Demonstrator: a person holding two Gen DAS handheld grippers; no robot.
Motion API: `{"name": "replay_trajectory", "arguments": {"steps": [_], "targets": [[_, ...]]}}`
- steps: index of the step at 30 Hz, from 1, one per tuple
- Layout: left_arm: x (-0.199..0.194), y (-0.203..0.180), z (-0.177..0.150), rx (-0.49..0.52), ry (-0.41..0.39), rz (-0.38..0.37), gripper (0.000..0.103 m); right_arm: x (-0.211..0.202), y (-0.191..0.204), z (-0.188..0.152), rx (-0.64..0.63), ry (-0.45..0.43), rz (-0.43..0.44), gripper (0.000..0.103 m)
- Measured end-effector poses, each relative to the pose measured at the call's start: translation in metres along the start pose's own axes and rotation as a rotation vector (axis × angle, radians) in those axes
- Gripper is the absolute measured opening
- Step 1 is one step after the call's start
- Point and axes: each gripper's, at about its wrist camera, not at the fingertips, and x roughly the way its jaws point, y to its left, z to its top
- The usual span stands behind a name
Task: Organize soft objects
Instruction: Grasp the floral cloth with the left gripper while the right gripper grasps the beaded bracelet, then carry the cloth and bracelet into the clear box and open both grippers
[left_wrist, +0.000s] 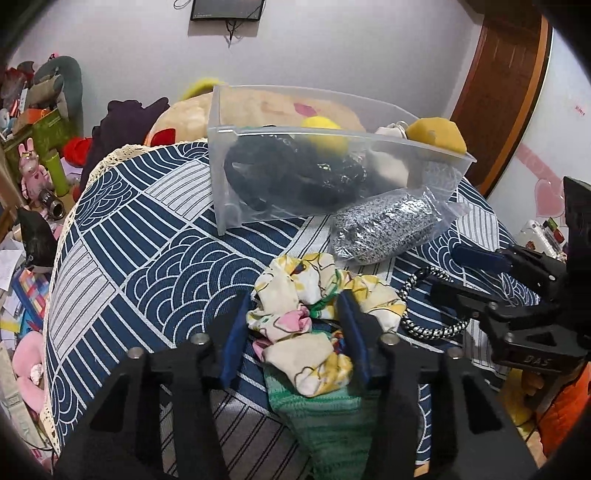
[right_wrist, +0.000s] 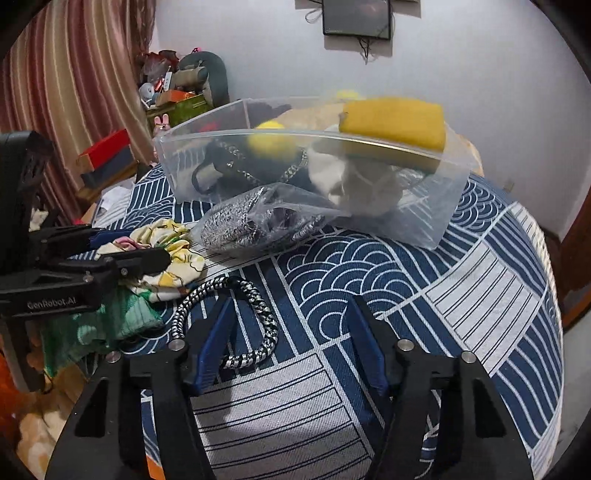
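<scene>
A floral yellow-and-white cloth (left_wrist: 314, 314) lies on the blue patterned table cover (left_wrist: 155, 258), on top of a green knit piece (left_wrist: 328, 417). My left gripper (left_wrist: 295, 299) is open with its jaws on either side of the floral cloth; it also shows in the right wrist view (right_wrist: 125, 243). My right gripper (right_wrist: 291, 306) is open and empty just right of a black-and-white braided cord (right_wrist: 258, 325). A clear plastic bin (left_wrist: 332, 173) behind holds dark items, a white cloth and a yellow sponge (right_wrist: 395, 122).
A clear bag with a silvery scrubber (left_wrist: 384, 229) lies in front of the bin. The table's lace edge (left_wrist: 74, 206) drops off to a cluttered floor at left. A plush toy (left_wrist: 184, 118) sits behind the bin. A curtain (right_wrist: 74, 92) hangs at left.
</scene>
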Motion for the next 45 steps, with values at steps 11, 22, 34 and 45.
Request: {"name": "replay_trajectory", "arguments": {"steps": [11, 22, 34, 45], "targets": [[-0.015, 0.001, 0.003, 0.002, -0.030, -0.001, 0.021, 0.000, 0.008, -0.002, -0.056, -0.019, -0.003, 0.008], [-0.049, 0.004, 0.009, 0.011, -0.126, 0.027, 0.019, -0.032, 0.009, -0.005, -0.054, -0.101, -0.026, 0.007], [-0.083, -0.003, 0.027, 0.030, -0.241, 0.041, 0.018, -0.067, 0.013, 0.012, -0.072, -0.222, -0.065, 0.007], [-0.096, -0.005, 0.047, 0.024, -0.321, 0.037, 0.018, -0.086, 0.015, 0.037, -0.103, -0.323, -0.113, 0.007]]}}
